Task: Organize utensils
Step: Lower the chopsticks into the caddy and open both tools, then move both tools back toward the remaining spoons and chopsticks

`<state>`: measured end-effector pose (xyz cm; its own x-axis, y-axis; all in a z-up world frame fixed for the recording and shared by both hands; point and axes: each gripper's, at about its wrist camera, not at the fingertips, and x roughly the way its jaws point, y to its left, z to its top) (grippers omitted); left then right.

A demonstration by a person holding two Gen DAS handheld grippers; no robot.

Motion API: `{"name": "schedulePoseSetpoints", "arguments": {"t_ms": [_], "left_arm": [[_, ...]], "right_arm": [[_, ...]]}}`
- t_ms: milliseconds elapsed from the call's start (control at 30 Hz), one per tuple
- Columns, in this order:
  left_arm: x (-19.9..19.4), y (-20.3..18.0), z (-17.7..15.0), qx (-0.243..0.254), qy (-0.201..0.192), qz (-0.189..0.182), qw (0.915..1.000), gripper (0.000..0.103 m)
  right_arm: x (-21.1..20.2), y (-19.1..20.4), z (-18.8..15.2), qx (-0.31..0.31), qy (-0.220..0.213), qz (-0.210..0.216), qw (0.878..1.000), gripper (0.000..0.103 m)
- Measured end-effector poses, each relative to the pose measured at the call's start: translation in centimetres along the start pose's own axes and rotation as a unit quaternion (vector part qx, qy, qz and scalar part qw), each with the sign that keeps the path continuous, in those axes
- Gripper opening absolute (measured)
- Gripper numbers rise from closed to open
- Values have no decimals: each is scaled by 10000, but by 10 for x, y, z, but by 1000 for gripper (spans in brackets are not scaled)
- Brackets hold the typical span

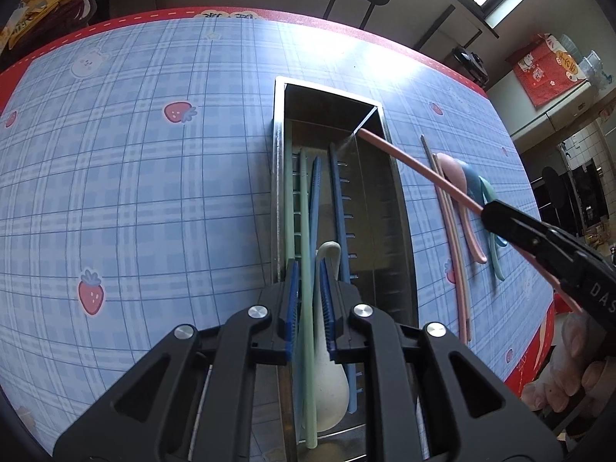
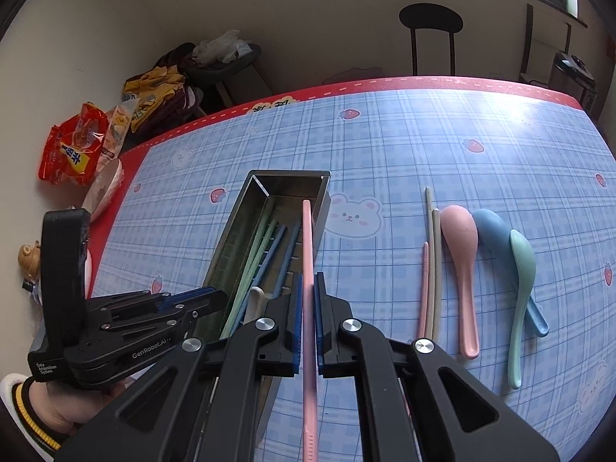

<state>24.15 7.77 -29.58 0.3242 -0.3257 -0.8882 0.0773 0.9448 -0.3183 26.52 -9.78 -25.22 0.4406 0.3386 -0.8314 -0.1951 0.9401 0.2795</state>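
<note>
Blue plaid cloth with strawberries and bears covers the table (image 2: pixel 385 146), red at its border. Centre of the right wrist view, a long steel box (image 2: pixel 287 177) already holds green and blue chopsticks and a white spoon (image 1: pixel 327 346). The right gripper (image 2: pixel 308 296) is clamped on a pink chopstick (image 2: pixel 308 254), whose far tip reaches the box's far end. The left gripper (image 1: pixel 310 288) sits over the box's near end, its jaws slightly apart around a green chopstick (image 1: pixel 306 231), which looks just released. Right of the box lie a pink chopstick, two beige ones, and pink, blue and green spoons (image 2: pixel 462 269). Loading the box is the step in hand; next, the pink stick needs lowering flat inside before letting go.
</note>
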Motion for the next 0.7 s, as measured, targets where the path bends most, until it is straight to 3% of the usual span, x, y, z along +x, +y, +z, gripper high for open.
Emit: {"name": "schedulePoseSetpoints", "arguments": {"t_ms": [233,467,533,567,633,667,700], "left_arm": [[-26,7,-1,-94,-302,-2,9995,29],[-45,17,-5,-267,-448,79,9986,46],[-48,20,-6,-318,-449,93,9984,53],[-50,20,-7,-336,-455,89,9984,61],[-54,20,-8,-348,-465,92,9983,72],[-55,19,-9,-340,-484,93,9982,81],[-58,18,-10,-326,-506,97,9981,83]], "right_arm": [[22,12,-2,129,434,-125,9989,6],[32,17,-14,429,858,416,9945,10],[28,15,-15,524,839,544,9936,23],[24,14,-15,549,778,557,9939,35],[13,11,-14,524,588,558,9953,46],[8,9,-14,486,489,498,9964,55],[2,6,-13,447,389,436,9973,65]]}}
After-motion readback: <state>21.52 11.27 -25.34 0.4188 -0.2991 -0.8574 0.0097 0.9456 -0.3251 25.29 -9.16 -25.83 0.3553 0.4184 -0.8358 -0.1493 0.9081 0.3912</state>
